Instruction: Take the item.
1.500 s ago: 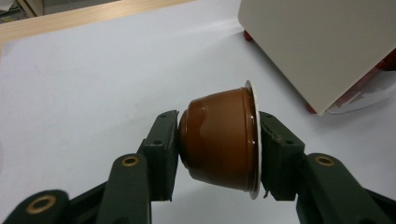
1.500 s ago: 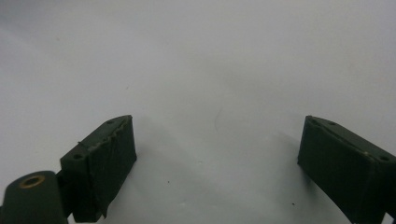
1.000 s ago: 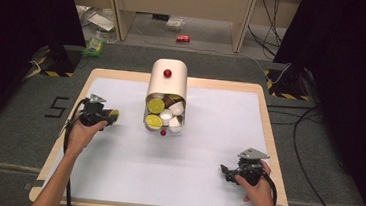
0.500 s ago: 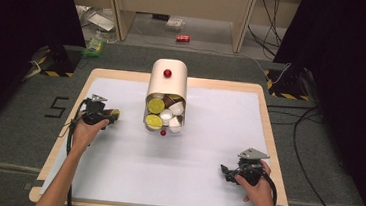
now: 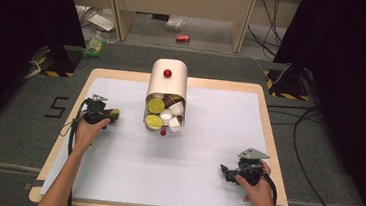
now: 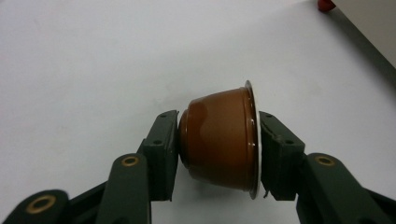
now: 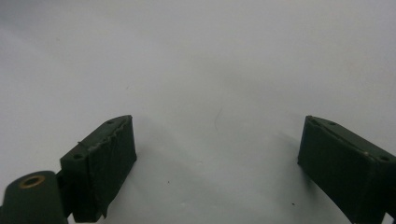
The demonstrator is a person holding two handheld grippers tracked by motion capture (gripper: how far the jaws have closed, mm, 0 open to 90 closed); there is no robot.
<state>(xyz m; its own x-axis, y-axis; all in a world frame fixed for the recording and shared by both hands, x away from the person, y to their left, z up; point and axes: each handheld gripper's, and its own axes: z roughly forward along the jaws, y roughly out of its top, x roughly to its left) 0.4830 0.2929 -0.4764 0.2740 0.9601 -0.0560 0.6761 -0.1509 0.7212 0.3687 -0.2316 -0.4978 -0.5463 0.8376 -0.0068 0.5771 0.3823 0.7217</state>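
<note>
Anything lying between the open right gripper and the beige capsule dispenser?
No. In the high view, bare white table cover separates the right gripper from the beige capsule dispenser.

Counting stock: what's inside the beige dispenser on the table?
The dispenser shows capsules at its open front: two yellow-lidded, some white. Its closed shell hides anything deeper.

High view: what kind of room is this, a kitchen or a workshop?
Probably a lab recording setup: a white-covered table on grey carpet, ringed by black curtains, with cables and a taped floor number. A capsule dispenser stands on it.
</note>
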